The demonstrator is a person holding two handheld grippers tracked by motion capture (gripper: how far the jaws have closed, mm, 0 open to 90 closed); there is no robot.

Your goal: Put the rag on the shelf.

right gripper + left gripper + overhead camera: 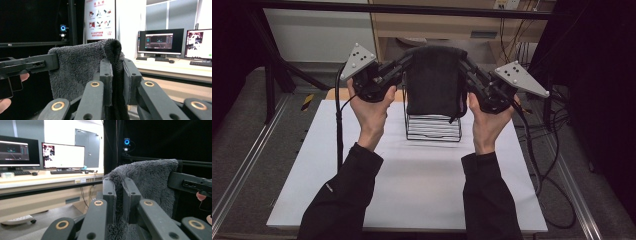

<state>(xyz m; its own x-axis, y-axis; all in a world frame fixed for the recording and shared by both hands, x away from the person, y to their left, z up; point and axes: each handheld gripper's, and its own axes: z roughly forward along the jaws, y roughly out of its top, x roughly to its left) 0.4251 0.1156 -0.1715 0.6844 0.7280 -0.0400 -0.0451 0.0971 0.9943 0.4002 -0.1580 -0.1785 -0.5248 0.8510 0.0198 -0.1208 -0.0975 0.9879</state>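
Above the wire rack, each tool, left and right, pinches a corner of the fluffy dark grey towel.

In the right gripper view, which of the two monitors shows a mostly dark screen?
The monitor nearer the towel, at picture left: its screen is dark with small coloured graphics. The other monitor, cut off by the right edge, shows a mostly white screen.

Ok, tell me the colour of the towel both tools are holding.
Dark grey towel; the left gripper view shows it best.
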